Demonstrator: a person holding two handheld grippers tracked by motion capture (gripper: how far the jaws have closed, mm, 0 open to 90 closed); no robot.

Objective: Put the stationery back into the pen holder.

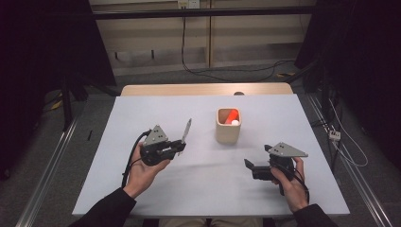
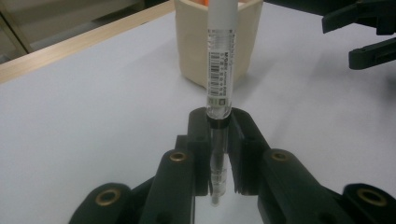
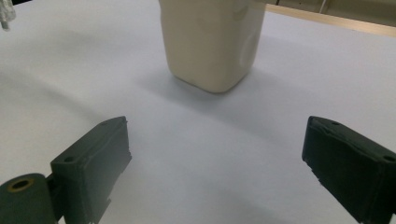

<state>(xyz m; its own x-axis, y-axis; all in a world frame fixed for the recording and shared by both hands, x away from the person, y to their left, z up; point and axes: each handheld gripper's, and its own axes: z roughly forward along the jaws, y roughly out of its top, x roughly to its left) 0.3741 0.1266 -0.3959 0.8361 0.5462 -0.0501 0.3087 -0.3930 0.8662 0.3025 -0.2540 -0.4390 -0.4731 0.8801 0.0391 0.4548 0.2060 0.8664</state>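
high view: beige cup [image 1: 228, 127] stands between pen [image 1: 187, 130] and right hand-held gripper [image 1: 253, 168].

Pen [image 1: 187, 130] in left gripper [image 1: 178, 147]

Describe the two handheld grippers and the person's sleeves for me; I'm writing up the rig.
Both the left gripper and the right gripper are black, each topped by a grey three-cornered plate. Their jaws are blocky black pieces with brass-coloured rings at the pivots. A black cable trails from each, looping back past the wrist. The person wears dark long sleeves.
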